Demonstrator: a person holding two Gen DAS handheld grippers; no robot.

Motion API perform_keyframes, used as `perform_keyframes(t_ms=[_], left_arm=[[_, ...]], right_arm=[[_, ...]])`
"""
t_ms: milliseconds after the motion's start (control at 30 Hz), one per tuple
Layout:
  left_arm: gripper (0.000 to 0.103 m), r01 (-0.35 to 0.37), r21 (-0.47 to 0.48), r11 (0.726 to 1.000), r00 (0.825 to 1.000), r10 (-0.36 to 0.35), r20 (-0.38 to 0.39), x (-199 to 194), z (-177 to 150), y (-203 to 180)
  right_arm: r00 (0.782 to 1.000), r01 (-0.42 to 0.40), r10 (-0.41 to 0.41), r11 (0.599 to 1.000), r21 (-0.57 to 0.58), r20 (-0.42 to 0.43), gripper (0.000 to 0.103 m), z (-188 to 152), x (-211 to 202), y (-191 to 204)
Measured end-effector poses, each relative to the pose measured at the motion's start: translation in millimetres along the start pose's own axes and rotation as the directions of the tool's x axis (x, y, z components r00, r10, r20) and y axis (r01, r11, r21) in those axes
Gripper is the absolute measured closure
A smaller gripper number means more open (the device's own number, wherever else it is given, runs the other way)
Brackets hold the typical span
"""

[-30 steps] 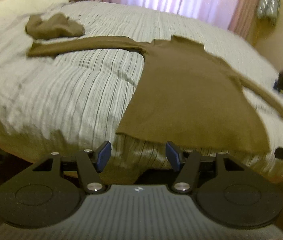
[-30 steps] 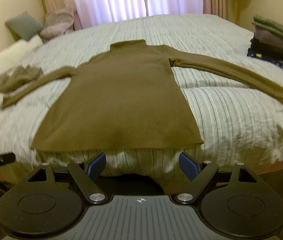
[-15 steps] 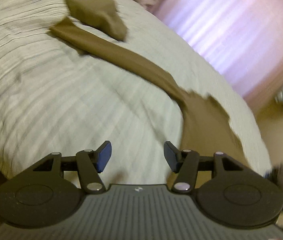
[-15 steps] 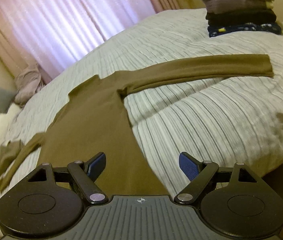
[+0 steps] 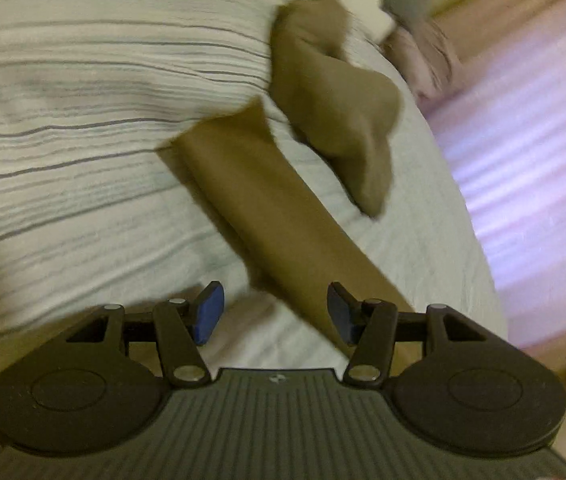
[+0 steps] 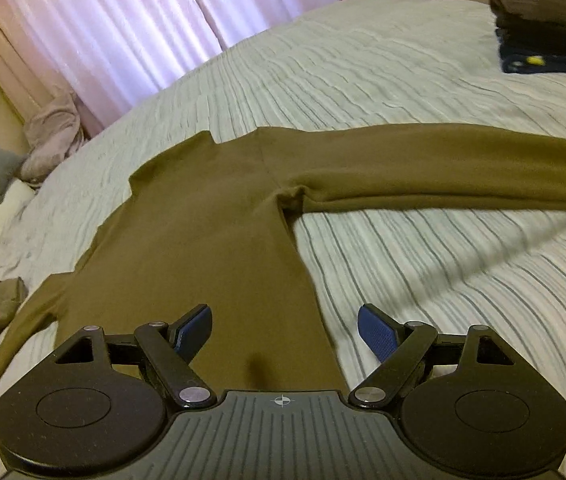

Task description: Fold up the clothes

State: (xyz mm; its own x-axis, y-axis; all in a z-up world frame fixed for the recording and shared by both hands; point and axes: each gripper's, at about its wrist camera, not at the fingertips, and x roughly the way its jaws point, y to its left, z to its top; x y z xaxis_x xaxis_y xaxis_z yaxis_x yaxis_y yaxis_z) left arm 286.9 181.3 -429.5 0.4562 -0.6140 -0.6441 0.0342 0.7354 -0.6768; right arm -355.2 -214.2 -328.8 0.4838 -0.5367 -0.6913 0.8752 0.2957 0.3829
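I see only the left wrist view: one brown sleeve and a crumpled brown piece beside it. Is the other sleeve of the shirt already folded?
Observer: No. In the right wrist view the other sleeve lies stretched out flat on the bed, away from the shirt body.
Operator: Is the right claw holding something?
Observer: No. The right claw is open and empty, over the side edge of the shirt body.
Operator: Is there other clothing on that side?
Observer: Yes. A stack of folded clothes sits on the bed beyond the stretched sleeve.
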Motion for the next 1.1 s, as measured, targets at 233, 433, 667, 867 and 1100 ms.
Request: perform_keyframes(t_ms=[233,433,667,867,1100], left_arm=[[0.068,0.041,-0.120,0.992,0.995,-0.030,0.094,24,10,12],[0.098,-0.009,-0.016,1.000,0.983,0.012,0.184,20,10,-10],[0.098,0.235,0.544,0.806,0.920,-0.364,0.143,-26,-67,-157],[0.070,0.560,0.733,0.387,0.787,-0.526,-0.324,-28,-238,-255],[0.072,0.550,0.711,0.438,0.832,-0.209,-0.514,26,-330,-217]], right_arm=[[0.999,0.045,-0.045,0.998,-0.039,-0.003,0.020,14,28,-1],[0.998,0.063,-0.063,0.997,-0.049,0.008,0.020,23,35,-10],[0.995,0.091,-0.090,0.995,-0.033,0.048,0.020,36,27,-28],[0.992,0.062,-0.062,0.998,0.004,0.113,0.020,52,20,-29],[0.995,-0.032,0.024,0.997,0.077,0.099,0.020,61,27,-28]])
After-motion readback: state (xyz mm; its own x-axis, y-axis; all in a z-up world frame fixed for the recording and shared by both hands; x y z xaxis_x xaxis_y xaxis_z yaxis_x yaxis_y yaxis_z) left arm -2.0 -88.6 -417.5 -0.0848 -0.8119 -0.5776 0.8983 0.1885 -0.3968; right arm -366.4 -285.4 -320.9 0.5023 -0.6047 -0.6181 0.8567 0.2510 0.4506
